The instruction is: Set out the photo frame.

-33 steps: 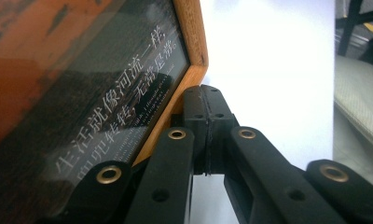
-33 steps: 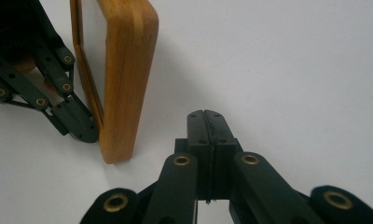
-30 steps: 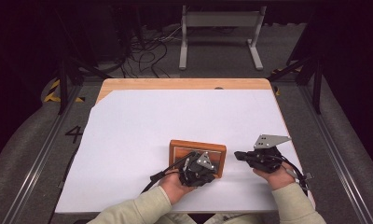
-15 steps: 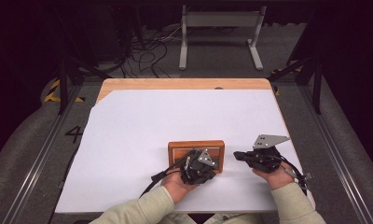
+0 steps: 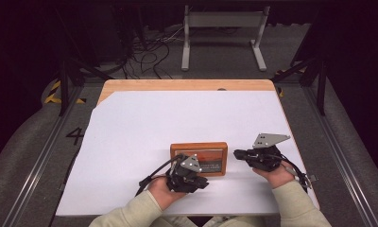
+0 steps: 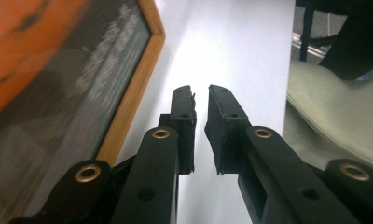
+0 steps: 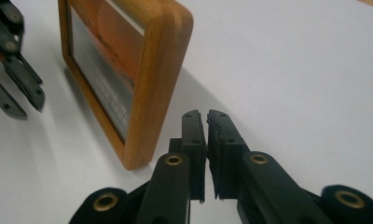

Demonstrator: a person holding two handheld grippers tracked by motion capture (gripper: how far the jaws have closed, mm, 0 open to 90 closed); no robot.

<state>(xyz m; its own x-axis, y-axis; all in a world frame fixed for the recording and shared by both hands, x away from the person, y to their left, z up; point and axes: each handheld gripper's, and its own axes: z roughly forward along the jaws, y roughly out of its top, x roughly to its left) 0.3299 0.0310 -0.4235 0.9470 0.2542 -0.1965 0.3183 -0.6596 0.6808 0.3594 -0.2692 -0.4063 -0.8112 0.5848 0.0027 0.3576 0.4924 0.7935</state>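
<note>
A small wooden picture frame [image 5: 199, 158] lies flat on the white sheet [image 5: 144, 127] covering the desk [image 5: 187, 85], near its front edge. Its rim is warm orange-brown with rounded corners, and the glass shows a dark panel with pale lettering too blurred to read. The left hand-held gripper [image 5: 201, 182] rests just at the frame's near edge, jaws a narrow gap apart, holding nothing. The right hand-held gripper [image 5: 237, 154] sits just beside the frame's right end, jaws almost pressed together, empty.
</note>
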